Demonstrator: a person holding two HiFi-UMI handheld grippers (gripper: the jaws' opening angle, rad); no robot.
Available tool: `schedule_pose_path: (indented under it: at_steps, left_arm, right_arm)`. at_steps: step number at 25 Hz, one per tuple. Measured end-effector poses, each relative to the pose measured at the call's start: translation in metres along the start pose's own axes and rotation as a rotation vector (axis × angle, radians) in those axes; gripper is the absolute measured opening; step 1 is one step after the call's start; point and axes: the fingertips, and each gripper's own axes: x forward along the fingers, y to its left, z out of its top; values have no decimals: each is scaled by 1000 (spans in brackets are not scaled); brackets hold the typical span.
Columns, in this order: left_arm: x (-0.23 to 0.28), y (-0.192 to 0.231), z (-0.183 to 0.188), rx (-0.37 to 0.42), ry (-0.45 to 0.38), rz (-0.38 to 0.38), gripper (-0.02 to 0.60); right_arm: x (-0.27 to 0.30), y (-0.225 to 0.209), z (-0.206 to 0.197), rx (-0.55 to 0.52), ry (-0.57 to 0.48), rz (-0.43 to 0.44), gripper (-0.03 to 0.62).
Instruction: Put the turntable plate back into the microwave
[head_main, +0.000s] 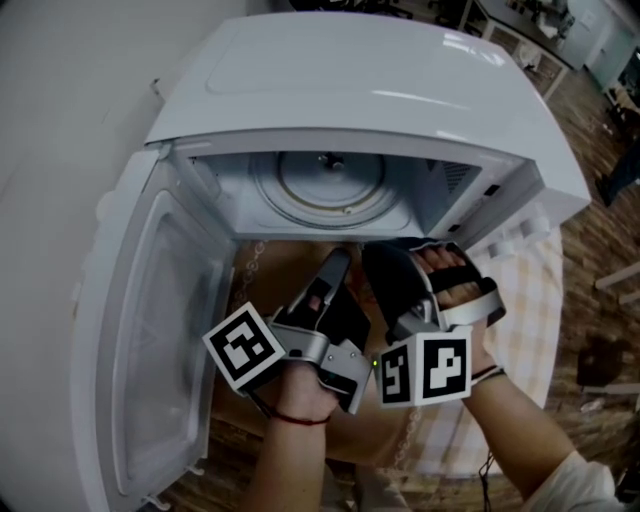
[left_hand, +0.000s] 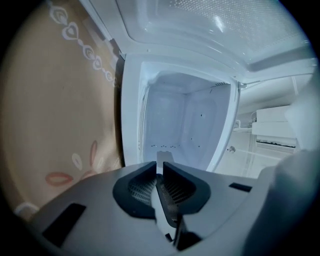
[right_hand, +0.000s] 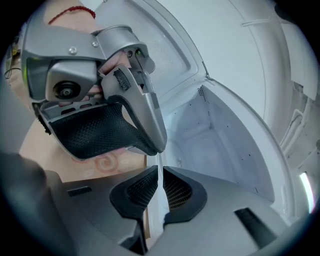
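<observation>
The white microwave (head_main: 380, 90) stands open, its door (head_main: 150, 330) swung out to the left. On the cavity floor lies the round turntable plate (head_main: 320, 205), its back part hidden under the top. Both grippers hover side by side just in front of the opening, apart from the plate. The left gripper (head_main: 338, 258) (left_hand: 160, 167) points level into the bare-walled cavity (left_hand: 185, 125). Its pads stand a narrow slit apart with nothing between them. The right gripper (head_main: 385, 255) (right_hand: 159, 172) also shows a thin slit and holds nothing. The left gripper (right_hand: 152, 148) is just ahead of it, to its left.
A tan patterned cloth (head_main: 290, 265) covers the table under the microwave, and a chequered cloth (head_main: 540, 300) lies to the right. The open door walls off the left side. Wooden floor and furniture (head_main: 590, 60) show at the far right.
</observation>
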Motion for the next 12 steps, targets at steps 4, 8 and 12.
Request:
schedule_pose_path:
  at_steps: [4,8,12]
  left_arm:
    - [-8,-12,-16,4,13,-18,23]
    - [-12,-33,-31,12,26,-40,14]
    - [-19,-59,-51,10,46,-54,9]
  right_arm:
    - [-20,-2,5,23,-13,-2,51]
    - [-42,-8,8,58,-14,4,51]
    - [-70,-17,14,81,-15,4,49]
